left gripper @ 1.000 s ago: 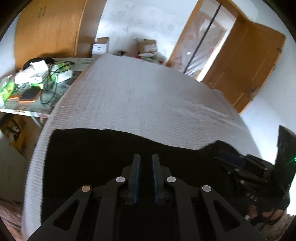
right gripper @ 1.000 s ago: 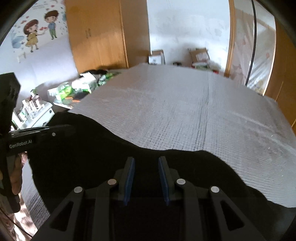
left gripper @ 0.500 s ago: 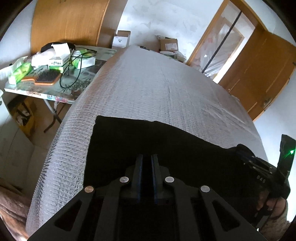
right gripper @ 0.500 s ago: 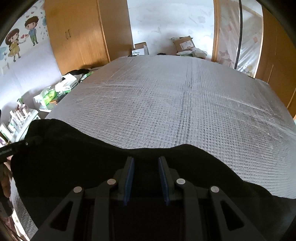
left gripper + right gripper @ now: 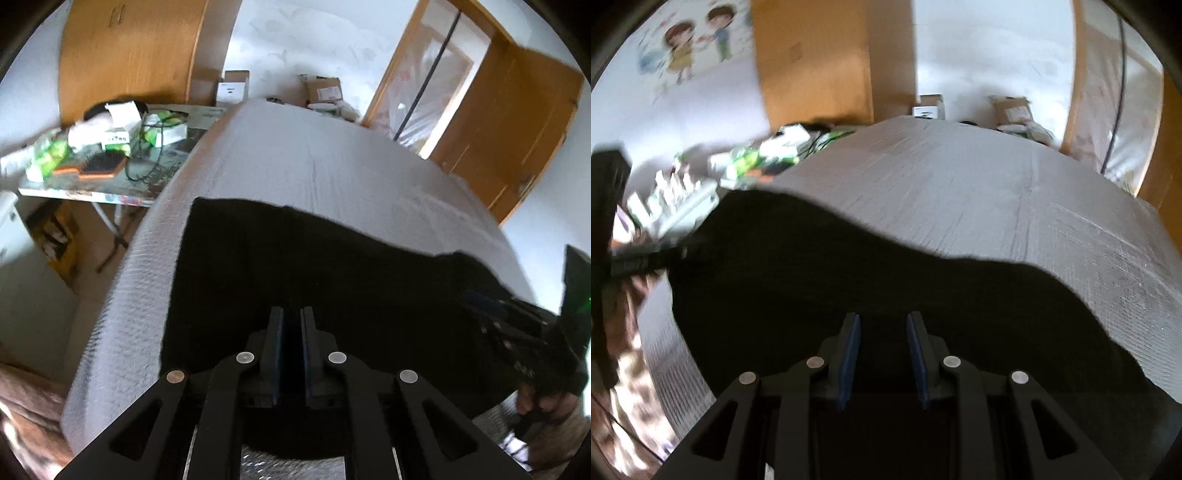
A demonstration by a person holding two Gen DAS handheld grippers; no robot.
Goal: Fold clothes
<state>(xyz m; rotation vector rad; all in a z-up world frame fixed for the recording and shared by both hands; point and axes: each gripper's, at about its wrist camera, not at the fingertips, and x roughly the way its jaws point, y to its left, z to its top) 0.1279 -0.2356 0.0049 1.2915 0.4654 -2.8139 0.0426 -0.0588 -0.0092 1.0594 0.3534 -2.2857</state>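
A black garment [image 5: 332,266] lies spread over the near part of a bed [image 5: 314,158] with a grey quilted cover. My left gripper [image 5: 291,314] is at its near edge. Only a thin slit shows between the pads, with black cloth in it. In the right wrist view the same garment [image 5: 812,266] stretches from my right gripper [image 5: 882,317] to the left gripper [image 5: 639,258] at the far left. The right jaws stand wider apart, with dark cloth bunched between them. In the left wrist view the cloth rises onto the right gripper [image 5: 495,306].
A cluttered side table [image 5: 92,173] with a hairbrush, cables and boxes stands left of the bed. A wooden wardrobe [image 5: 129,55] and cardboard boxes [image 5: 232,88] are at the far wall. A wooden door [image 5: 517,110] is open on the right. A hand [image 5: 543,402] holds the right gripper.
The left jaws have narrowed onto the cloth. Both grippers have shifted sideways with the garment, and its left side edge now shows on the bed. The right jaws keep the same gap.
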